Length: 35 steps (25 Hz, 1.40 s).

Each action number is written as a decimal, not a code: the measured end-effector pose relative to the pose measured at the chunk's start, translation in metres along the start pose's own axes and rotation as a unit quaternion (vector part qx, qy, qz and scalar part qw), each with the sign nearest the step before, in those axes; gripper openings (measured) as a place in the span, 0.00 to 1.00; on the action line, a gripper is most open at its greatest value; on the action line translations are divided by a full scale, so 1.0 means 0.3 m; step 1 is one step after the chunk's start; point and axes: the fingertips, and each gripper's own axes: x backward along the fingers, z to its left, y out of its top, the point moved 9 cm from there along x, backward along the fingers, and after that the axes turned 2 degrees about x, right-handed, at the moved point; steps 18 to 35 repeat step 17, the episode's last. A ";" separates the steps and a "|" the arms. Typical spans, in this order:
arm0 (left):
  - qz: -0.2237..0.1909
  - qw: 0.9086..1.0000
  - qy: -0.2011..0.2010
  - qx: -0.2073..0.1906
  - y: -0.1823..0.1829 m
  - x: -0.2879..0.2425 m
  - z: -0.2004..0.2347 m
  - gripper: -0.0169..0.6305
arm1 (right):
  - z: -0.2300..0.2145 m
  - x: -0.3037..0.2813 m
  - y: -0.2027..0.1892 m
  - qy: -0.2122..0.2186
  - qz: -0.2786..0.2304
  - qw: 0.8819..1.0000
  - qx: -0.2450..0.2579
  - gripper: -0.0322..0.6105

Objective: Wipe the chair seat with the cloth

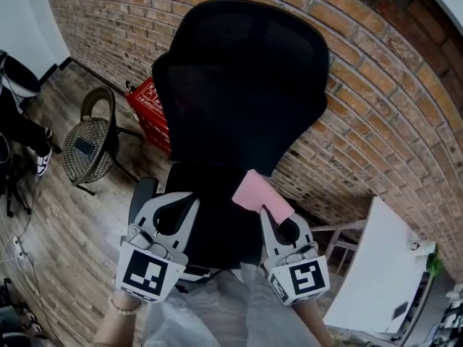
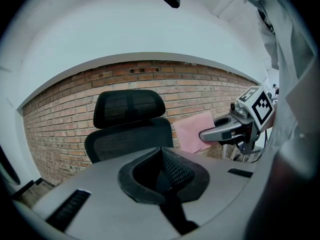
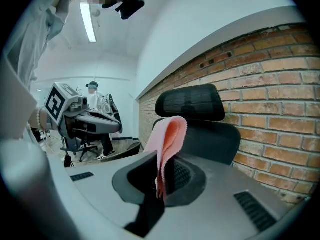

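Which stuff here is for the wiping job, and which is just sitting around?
For the job: pink cloth, pinched in the right gripper; black office chair.

Just sitting around: wicker chair, red crate, white table.

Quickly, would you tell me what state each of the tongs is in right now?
Left tongs: shut, nothing between them.
Right tongs: shut on the pink cloth.
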 end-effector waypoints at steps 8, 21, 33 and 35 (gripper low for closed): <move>-0.001 1.000 -0.003 -0.001 -0.004 0.007 -0.003 0.05 | 0.016 -0.005 0.002 0.004 0.004 1.000 0.012 0.13; -0.003 1.000 0.004 0.001 -0.005 0.017 -0.001 0.05 | 0.019 0.002 0.005 0.000 0.003 1.000 0.013 0.13; -0.003 1.000 0.004 0.001 -0.005 0.017 -0.001 0.05 | 0.019 0.002 0.005 0.000 0.003 1.000 0.013 0.13; -0.003 1.000 0.004 0.001 -0.005 0.017 -0.001 0.05 | 0.019 0.002 0.005 0.000 0.003 1.000 0.013 0.13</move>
